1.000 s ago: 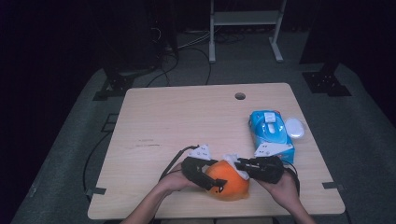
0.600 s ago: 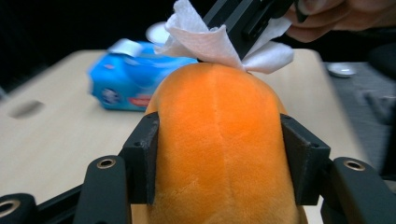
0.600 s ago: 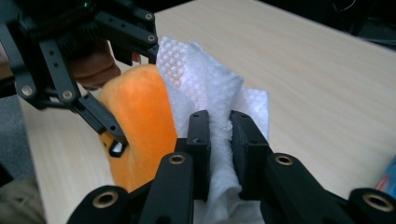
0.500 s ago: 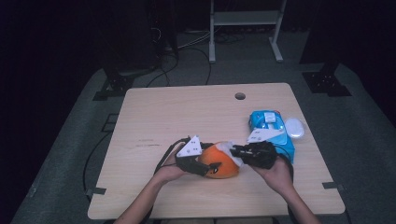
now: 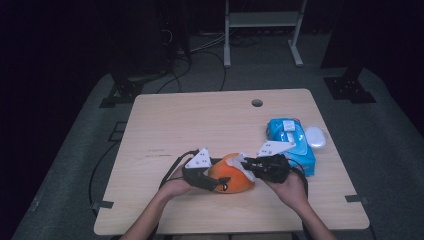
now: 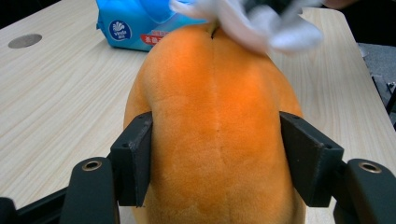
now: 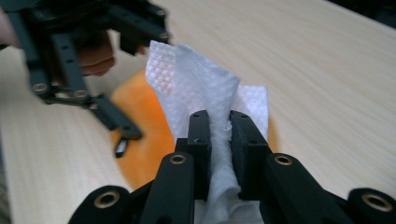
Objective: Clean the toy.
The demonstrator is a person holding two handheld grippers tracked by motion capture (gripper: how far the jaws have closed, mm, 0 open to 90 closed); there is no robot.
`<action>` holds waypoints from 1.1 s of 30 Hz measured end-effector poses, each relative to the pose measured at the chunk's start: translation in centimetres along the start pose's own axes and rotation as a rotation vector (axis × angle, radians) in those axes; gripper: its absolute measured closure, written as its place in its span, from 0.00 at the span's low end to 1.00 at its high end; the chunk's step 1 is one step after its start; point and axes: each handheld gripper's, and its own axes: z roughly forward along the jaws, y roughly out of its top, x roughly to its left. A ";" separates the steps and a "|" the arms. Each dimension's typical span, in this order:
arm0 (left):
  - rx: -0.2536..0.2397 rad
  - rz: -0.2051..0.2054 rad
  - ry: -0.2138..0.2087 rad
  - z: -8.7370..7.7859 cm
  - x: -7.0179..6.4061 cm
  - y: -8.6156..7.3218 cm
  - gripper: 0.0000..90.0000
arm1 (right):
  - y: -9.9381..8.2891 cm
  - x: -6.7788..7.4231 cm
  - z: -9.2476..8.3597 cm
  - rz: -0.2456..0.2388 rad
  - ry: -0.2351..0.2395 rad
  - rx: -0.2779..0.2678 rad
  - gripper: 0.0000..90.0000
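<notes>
Near edge of the wooden table [image 5: 165, 120], left to right.

Left hand [image 5: 176, 186] wrapped round the left gripper [image 5: 212, 183], grey plate on top, cable looping off to the left. Jaws just closing in, now set flat against both flanks of the orange plush toy [image 5: 231, 179] — seen plainly in the left gripper view, where the pads [image 6: 136, 163] press the fur on either side. Toy's near end cut off by the bottom of that view; its face hidden there, only the seamed back in sight. From the high view, a small dark patch on the toy's near side, too small to read.

Toy lying on the table near the front edge, about midway across, between the two grippers.

Over the toy's far right end, a white wipe [image 7: 201, 88] clamped tight in the right gripper [image 5: 247, 164], jaws nearly together with the sheet bunched between them. Upper part of the wipe standing free above the jaws, lower part running out of the right gripper view. Whether the wipe touches the fur — hard to tell, though in the left gripper view it sits blurred right at the toy's far end.

Right hand [image 5: 292, 189] behind that gripper, forearm cut off at the bottom edge.

Further right, a blue wipes pack [image 5: 290, 142], partly masked by the right gripper's grey plate, and just beside it a small white oval object [image 5: 315, 136], too blurred to make out.
</notes>
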 end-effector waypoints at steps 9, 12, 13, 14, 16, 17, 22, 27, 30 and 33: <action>-0.006 0.040 -0.022 0.1 -0.3 0.1 0.36 | -1.6 -2.3 -1.5 0.100 0.003 -0.017 0.87; -0.010 0.081 -0.053 0.2 -0.7 0.1 0.36 | -0.6 -1.4 -1.0 0.079 0.048 -0.036 0.87; -0.002 0.092 -0.052 0.2 -0.8 0.2 0.36 | -0.3 -1.1 -0.8 0.062 0.046 -0.033 0.87; 0.002 0.095 -0.050 0.2 -0.8 0.2 0.36 | 0.1 -0.7 -0.5 0.036 0.035 -0.025 0.87; -0.010 0.075 -0.049 0.1 -0.7 0.0 0.36 | 0.2 -0.9 -0.2 0.035 0.039 -0.024 0.87; -0.011 0.068 -0.049 0.1 -0.6 0.0 0.35 | -0.1 -1.2 -0.2 0.047 0.042 -0.024 0.87; -0.017 0.002 -0.047 0.0 0.0 0.6 0.21 | -1.1 -2.0 -0.4 0.088 0.065 -0.010 0.87; -0.012 -0.045 -0.054 0.1 0.3 0.5 0.21 | -1.7 -1.6 -1.1 0.082 0.075 0.010 0.87; -0.002 -0.020 -0.053 0.1 0.0 0.5 0.28 | -1.7 -1.4 -1.2 0.077 0.075 0.020 0.87; 0.010 0.008 -0.047 0.2 -0.2 0.6 0.30 | -1.1 -0.7 -1.2 0.060 0.066 0.004 0.87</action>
